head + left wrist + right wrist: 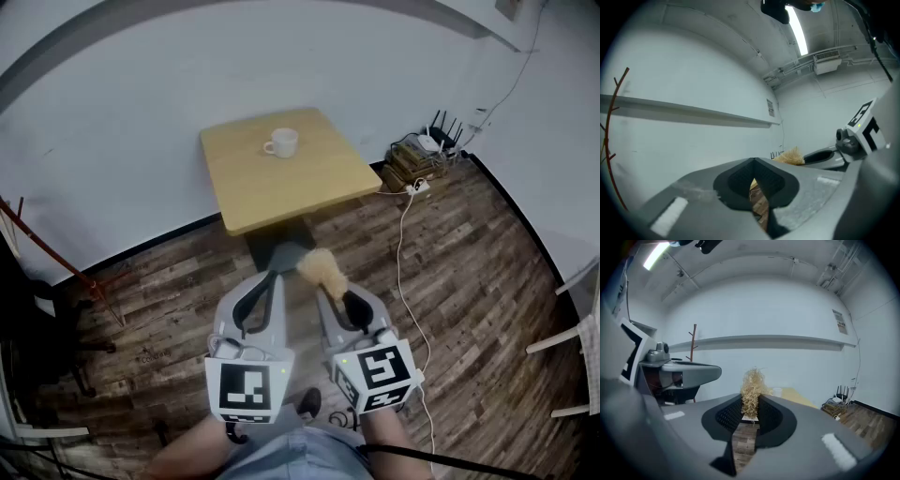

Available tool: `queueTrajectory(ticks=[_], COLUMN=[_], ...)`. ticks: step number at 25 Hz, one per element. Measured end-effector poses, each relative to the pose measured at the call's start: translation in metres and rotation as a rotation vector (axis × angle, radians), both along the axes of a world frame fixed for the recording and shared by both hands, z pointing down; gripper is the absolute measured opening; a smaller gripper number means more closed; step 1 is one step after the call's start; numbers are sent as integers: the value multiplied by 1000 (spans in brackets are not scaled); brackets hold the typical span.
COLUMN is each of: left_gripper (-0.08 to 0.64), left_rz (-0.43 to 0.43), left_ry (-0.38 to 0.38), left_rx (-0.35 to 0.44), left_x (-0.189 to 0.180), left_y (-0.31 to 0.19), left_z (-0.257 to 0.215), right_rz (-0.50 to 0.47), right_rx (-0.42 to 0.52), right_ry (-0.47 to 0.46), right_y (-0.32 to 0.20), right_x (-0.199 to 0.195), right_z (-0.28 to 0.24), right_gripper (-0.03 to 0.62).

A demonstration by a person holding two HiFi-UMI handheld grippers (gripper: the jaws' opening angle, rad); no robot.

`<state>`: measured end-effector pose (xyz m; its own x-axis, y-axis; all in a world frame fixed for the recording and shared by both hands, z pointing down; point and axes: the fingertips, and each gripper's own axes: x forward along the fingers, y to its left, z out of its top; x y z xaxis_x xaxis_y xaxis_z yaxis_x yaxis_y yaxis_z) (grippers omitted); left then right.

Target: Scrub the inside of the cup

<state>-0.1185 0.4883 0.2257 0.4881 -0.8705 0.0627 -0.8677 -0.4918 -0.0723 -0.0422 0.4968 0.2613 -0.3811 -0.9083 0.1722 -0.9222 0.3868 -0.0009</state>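
A white cup (pixel 280 142) with a handle stands near the far edge of a small wooden table (pixel 309 183), well ahead of both grippers. My right gripper (pixel 328 292) is shut on a tan, straw-like scrubber (pixel 322 267), whose tuft sticks out past the jaw tips. In the right gripper view the scrubber (pixel 752 390) rises from between the pads, with the cup (pixel 776 391) small and far behind it. My left gripper (pixel 272 274) hangs beside it over the floor, shut with nothing in it. The left gripper view shows the jaws (pixel 753 180) together and the scrubber (pixel 791 156) off to the right.
The table stands on a dark pedestal base (pixel 277 248) on a wood-plank floor. A router and stacked items (pixel 427 155) sit in the right corner, with a white cable (pixel 403 244) trailing across the floor. A red coat stand (pixel 37 244) is at left, white chair legs (pixel 577 347) at right.
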Motion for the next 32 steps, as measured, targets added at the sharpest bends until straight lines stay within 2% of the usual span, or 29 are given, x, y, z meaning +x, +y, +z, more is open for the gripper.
queueTrajectory(ticks=[15, 23, 32], left_gripper=[18, 20, 18], left_rz=[10, -9, -79], left_ry=[-38, -36, -51], left_rx=[14, 7, -55], left_x=[34, 69, 58], left_y=[7, 11, -1], left_z=[2, 5, 29], right_rz=[3, 23, 1], right_rx=[7, 20, -48], right_ry=[-23, -105, -115], right_y=[6, 8, -13], right_x=[35, 79, 91], right_z=[3, 4, 31], right_gripper=[74, 78, 80])
